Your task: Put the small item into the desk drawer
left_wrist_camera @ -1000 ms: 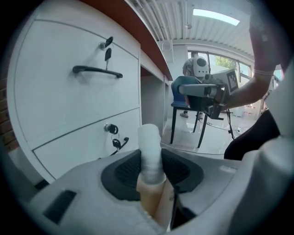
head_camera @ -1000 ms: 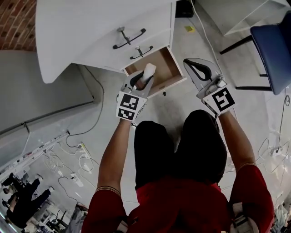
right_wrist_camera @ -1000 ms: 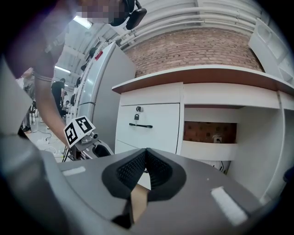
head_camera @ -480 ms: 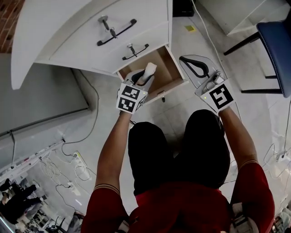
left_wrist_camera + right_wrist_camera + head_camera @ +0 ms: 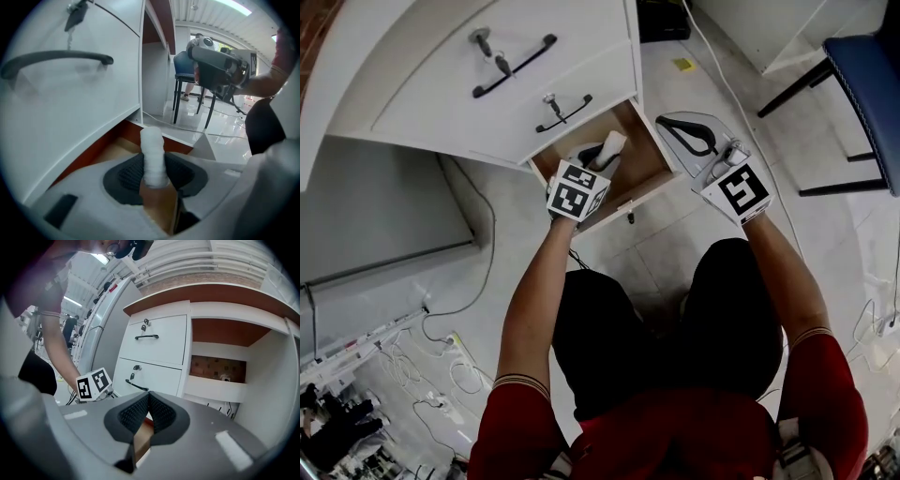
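Observation:
A small white cylinder-shaped item (image 5: pixel 610 150) (image 5: pixel 153 157) sticks up between the pads of my left gripper (image 5: pixel 598 158) (image 5: pixel 154 176), which is shut on it. The gripper holds it over the open bottom drawer (image 5: pixel 649 142) of the white desk, whose brown wooden floor (image 5: pixel 116 150) shows just below and left of the item. My right gripper (image 5: pixel 692 138) (image 5: pixel 147 416) hovers to the right of the drawer's front corner, its dark pads pressed together with nothing between them.
Two shut drawers with dark handles (image 5: pixel 512 66) (image 5: pixel 564 113) sit above the open one. A blue chair (image 5: pixel 867 84) stands at the right. Cables (image 5: pixel 469 281) trail over the pale floor on the left. The person's dark-trousered legs (image 5: pixel 675 309) are right below the drawer front.
My left gripper has carried the white item forward, from the drawer's front edge to above its inside. The right gripper has shifted a little left and forward.

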Available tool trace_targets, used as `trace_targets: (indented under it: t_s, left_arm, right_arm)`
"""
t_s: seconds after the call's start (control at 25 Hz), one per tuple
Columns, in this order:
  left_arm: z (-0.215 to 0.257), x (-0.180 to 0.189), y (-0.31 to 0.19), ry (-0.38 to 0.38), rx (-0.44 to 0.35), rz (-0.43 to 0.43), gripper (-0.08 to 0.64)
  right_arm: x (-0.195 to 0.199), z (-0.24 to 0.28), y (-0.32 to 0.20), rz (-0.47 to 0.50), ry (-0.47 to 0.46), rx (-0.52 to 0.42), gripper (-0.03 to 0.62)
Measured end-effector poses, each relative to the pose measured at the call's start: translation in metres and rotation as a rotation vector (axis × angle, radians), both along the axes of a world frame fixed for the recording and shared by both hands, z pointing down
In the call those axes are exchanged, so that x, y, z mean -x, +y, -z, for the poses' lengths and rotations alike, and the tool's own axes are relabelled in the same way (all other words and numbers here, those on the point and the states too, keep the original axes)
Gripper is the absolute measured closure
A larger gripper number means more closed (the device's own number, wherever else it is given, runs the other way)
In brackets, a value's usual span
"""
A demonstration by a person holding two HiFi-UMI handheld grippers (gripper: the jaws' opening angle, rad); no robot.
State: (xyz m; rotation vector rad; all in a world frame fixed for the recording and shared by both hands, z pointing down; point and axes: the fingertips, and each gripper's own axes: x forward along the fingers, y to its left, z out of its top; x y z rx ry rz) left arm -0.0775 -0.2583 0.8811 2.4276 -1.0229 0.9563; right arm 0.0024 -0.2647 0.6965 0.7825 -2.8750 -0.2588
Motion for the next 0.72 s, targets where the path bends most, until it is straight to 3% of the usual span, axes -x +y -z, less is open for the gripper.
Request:
trace_targets:
  t_s: [0.2, 0.4, 0.72]
  left_arm:
    - [-0.03, -0.012, -0.018, -0.02, 0.035, -0.017, 0.414]
    - [-0.051, -0.011, -0.041, 0.007, 0.076, 0.078, 0.413]
    - [-0.093, -0.003, -0.054, -0.089, 0.131, 0.129, 0.41]
  right_arm:
    - [-0.004, -0.008, -0.006, -0.028, 0.008, -0.006, 0.581]
    - [-0.01, -0.02, -0.013, -0.07, 0.02, 0.011, 0.581]
    - [-0.008, -0.034, -0.016, -0.089, 0.022, 0.039, 0.581]
